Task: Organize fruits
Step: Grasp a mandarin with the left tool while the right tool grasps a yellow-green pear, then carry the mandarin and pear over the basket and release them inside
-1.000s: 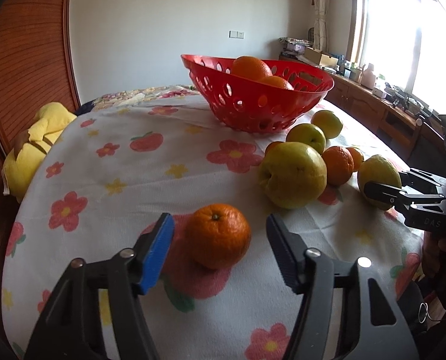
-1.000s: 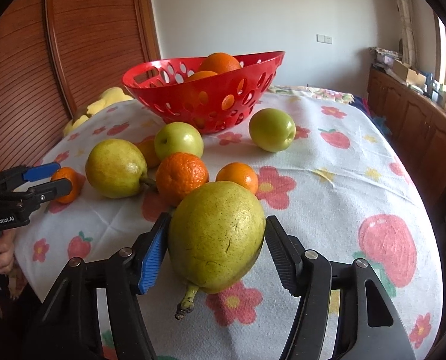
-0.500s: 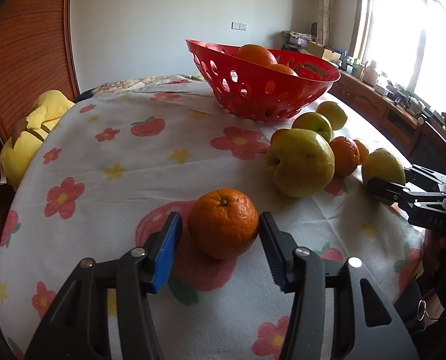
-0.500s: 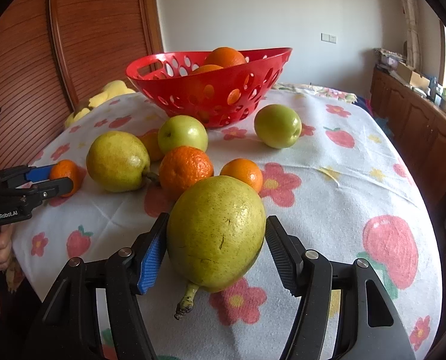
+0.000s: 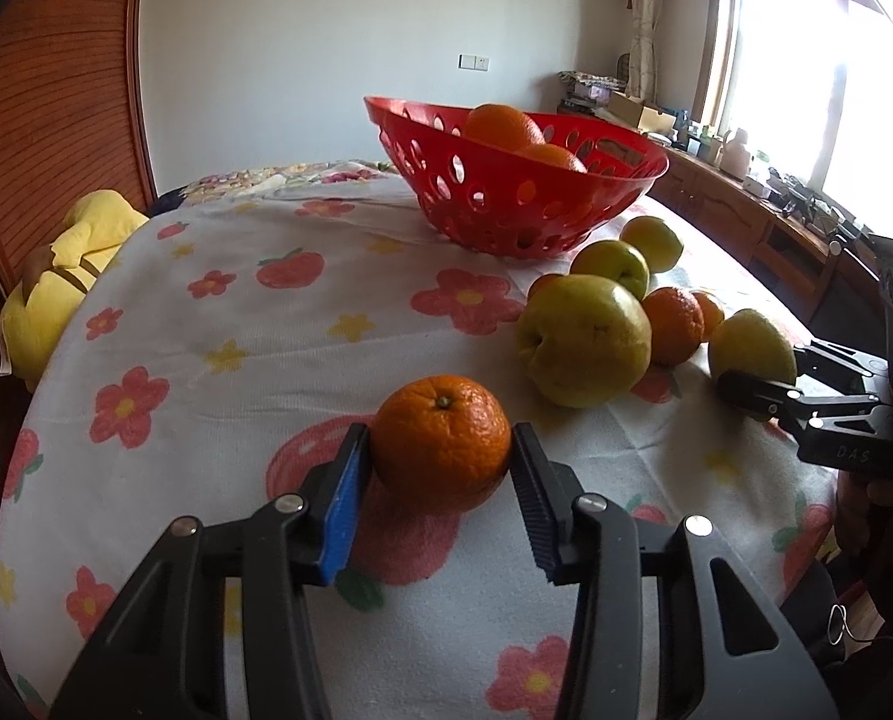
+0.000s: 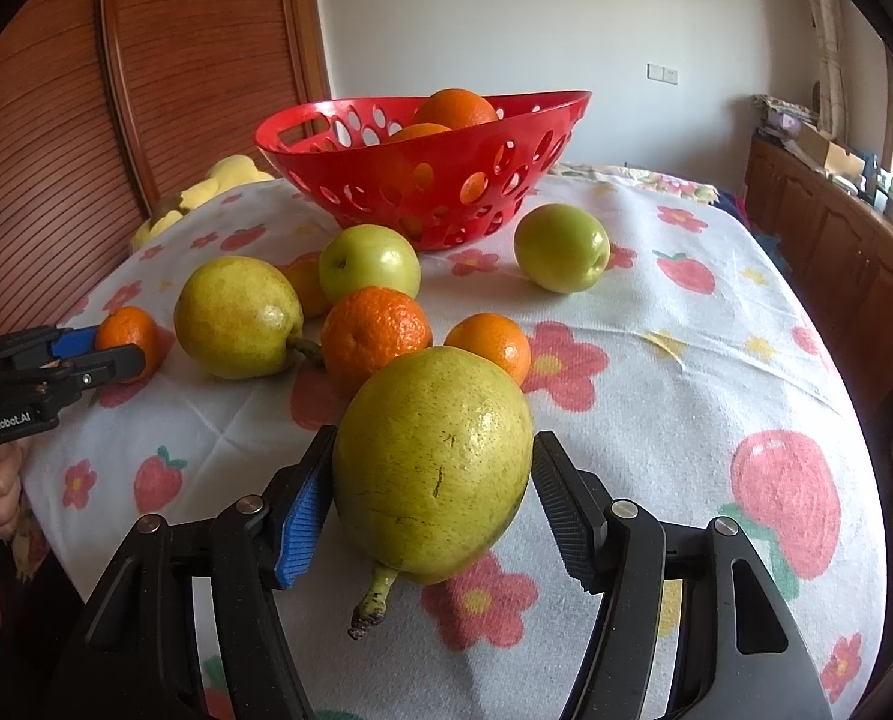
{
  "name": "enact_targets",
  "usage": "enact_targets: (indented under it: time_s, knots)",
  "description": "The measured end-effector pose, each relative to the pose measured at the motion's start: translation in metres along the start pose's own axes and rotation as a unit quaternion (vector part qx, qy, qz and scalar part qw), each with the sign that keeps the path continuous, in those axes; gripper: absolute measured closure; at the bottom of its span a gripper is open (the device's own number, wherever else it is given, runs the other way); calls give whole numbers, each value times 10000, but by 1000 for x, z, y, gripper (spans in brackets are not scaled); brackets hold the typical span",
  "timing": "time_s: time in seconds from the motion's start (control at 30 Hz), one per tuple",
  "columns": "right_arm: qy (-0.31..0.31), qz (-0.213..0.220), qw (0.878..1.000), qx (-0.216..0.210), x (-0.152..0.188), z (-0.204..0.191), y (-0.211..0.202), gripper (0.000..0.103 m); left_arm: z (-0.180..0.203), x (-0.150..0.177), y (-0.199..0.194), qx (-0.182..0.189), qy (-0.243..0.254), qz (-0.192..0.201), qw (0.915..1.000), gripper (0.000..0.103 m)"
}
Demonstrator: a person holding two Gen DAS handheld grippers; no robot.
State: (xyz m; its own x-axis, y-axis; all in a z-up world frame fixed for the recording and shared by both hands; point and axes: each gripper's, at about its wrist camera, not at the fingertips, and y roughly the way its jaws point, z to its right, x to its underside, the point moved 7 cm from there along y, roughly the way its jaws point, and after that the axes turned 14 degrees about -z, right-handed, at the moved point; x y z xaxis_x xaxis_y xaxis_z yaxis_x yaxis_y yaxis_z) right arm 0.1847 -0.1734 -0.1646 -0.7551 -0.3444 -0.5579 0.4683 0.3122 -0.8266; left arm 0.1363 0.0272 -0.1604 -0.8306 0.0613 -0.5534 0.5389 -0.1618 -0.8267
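Floral tablecloth (image 6: pixel 686 360): left gripper (image 5: pixel 440 468) pinches one orange (image 5: pixel 440 441), right gripper (image 6: pixel 431 498) clamps one pear (image 6: pixel 431 462).

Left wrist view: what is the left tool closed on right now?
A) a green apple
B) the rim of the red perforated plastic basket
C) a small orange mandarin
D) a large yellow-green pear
C: the left tool has both pads pressed against the sides of the small orange mandarin on the floral tablecloth, well short of the red perforated plastic basket.
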Motion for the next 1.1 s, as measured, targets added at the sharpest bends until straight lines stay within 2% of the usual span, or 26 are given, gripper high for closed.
enact_targets:
  time_s: [0.3,1.1]
  knots:
    - [-71,-11,10000,-24,1,-1,1,41,9,-12,-19,69,87,243,9996,58]
    - [-113,-42,9999,52,2,-3,-2,42,28,-56,-36,112,370,627,9973,58]
